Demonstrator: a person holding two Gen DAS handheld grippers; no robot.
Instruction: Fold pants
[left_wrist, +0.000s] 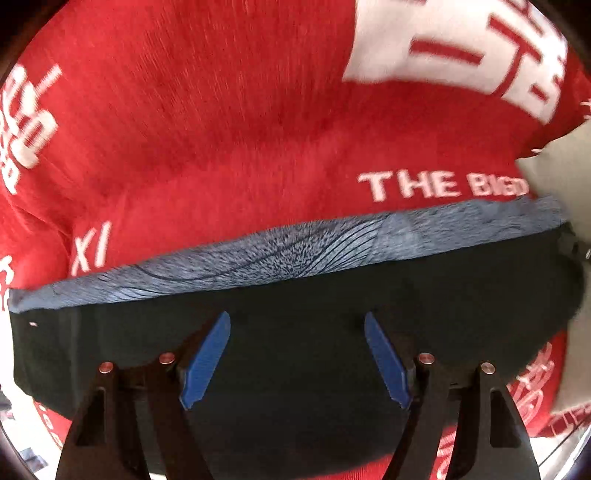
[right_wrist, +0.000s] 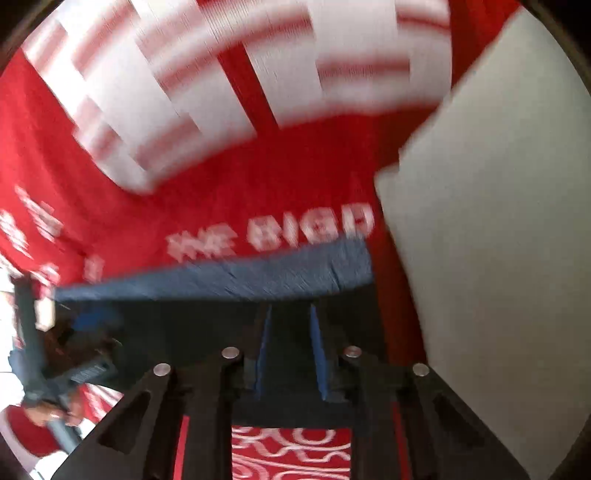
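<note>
Black pants (left_wrist: 295, 350) with a blue-grey patterned band (left_wrist: 280, 254) along the far edge lie on a red cloth. My left gripper (left_wrist: 297, 325) is open above the black fabric, its blue pads wide apart and holding nothing. In the right wrist view, my right gripper (right_wrist: 291, 314) has its blue pads close together over the pants (right_wrist: 207, 325), near the blue band (right_wrist: 229, 277); the view is blurred, and I cannot see whether fabric is pinched between them.
A red cloth with white lettering (left_wrist: 221, 129) covers the surface under the pants. A pale grey surface (right_wrist: 498, 240) lies at the right beyond the cloth's edge. The left gripper and the hand holding it (right_wrist: 55, 380) show at lower left of the right wrist view.
</note>
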